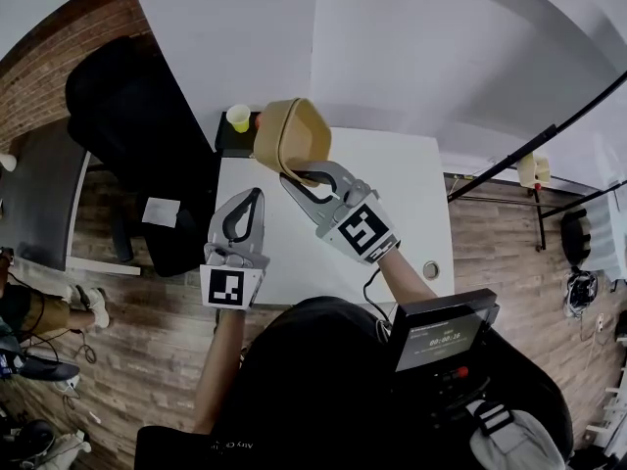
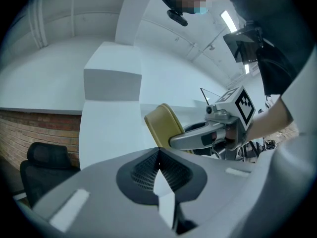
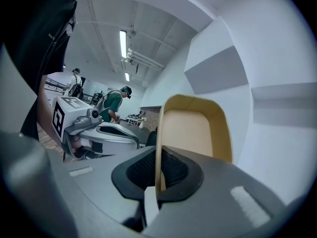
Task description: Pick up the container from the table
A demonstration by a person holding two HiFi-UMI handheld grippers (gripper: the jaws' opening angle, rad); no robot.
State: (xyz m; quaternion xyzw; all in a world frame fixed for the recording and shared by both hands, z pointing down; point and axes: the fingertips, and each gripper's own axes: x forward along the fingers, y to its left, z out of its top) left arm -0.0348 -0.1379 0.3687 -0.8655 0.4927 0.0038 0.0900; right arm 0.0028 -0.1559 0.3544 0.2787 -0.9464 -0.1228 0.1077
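Between the right claw's pads: the right claw (image 3: pixel 157 181) is closed to a thin gap on one side wall of the tan container (image 3: pixel 195 128). The wall runs edge-on between the pads.
Above and ahead of the right claw: the container sits tipped on its side, not upright. Its inside looks empty as far as it shows.
Below the right claw: white desk (image 1: pixel 392 194). The head view shows the container raised clear of the desk, with no contact visible.
Left of the right claw: the left claw (image 1: pixel 257 194) has its pads together and nothing held. It hovers over the desk, apart from the container.
Beyond the right claw, past the container: a yellow cup (image 1: pixel 238 117) stands at the far desk edge and plays no part in the task.
Done (judgement): the container is grasped and lifted, so the pick-up looks essentially complete.
Left (judgement): little beyond keeping it steady, perhaps levelling it.
Risk (judgement): a pinch on one thin wall could let the container swing or slip.
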